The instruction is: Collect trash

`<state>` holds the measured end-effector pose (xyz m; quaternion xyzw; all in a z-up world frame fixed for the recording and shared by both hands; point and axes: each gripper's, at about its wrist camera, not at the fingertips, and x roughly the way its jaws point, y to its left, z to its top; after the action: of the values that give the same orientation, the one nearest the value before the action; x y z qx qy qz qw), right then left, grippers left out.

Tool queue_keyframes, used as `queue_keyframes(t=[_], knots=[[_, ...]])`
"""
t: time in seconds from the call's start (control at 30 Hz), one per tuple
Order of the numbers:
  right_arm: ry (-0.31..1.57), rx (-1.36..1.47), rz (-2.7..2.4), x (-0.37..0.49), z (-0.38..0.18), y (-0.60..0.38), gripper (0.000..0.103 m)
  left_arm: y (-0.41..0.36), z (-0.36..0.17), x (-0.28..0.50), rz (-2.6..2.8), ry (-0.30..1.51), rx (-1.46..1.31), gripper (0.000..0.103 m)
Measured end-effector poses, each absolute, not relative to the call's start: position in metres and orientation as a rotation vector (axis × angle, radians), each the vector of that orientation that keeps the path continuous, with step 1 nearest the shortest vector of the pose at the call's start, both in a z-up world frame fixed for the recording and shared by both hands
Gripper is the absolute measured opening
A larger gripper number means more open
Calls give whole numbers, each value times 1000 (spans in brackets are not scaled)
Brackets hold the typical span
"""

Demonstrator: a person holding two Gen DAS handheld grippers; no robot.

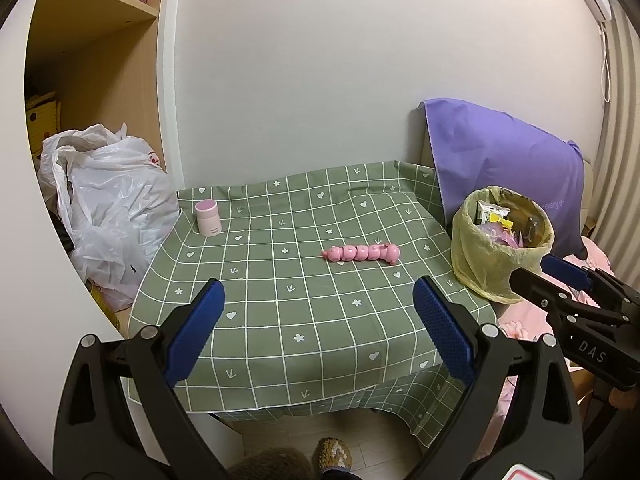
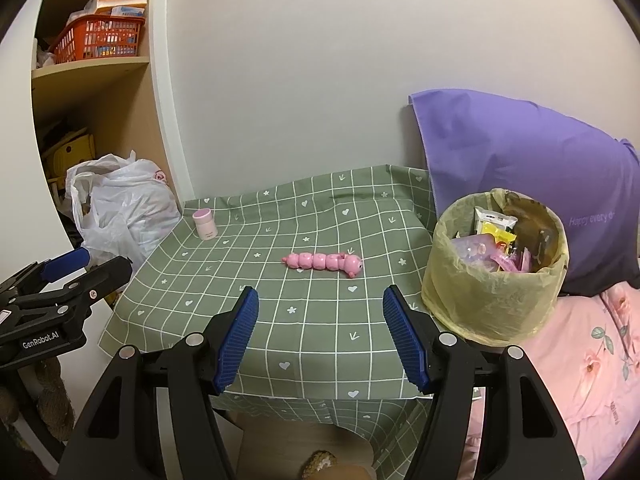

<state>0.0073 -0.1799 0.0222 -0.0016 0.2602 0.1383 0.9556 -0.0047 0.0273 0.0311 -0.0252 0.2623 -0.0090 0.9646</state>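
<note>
Green checked cloth (image 1: 304, 320) covered the small table against the white wall, and the trash bin (image 2: 494, 280) with its yellow liner stood at the right edge of that cloth. Wrappers and packets (image 2: 494, 220) already lay inside the bin. Left of the bin, well apart from it, the pink caterpillar toy (image 2: 324, 262) lay flat on the cloth. Far left of the bin, near the back corner, stood a small pink jar (image 1: 208, 218). Behind the bin leaned a purple pillow (image 2: 520, 152). You held your left gripper (image 1: 318, 328) wide open above the near edge, holding nothing. Your right gripper (image 2: 320, 336) was also wide open and empty.
</note>
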Motion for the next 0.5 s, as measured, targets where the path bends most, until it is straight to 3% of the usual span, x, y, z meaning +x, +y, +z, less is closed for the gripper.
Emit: queue_keyframes(t=[0.5], knots=[[527, -2, 279, 7, 22, -180, 61, 27, 30, -3, -21, 534, -54, 91]])
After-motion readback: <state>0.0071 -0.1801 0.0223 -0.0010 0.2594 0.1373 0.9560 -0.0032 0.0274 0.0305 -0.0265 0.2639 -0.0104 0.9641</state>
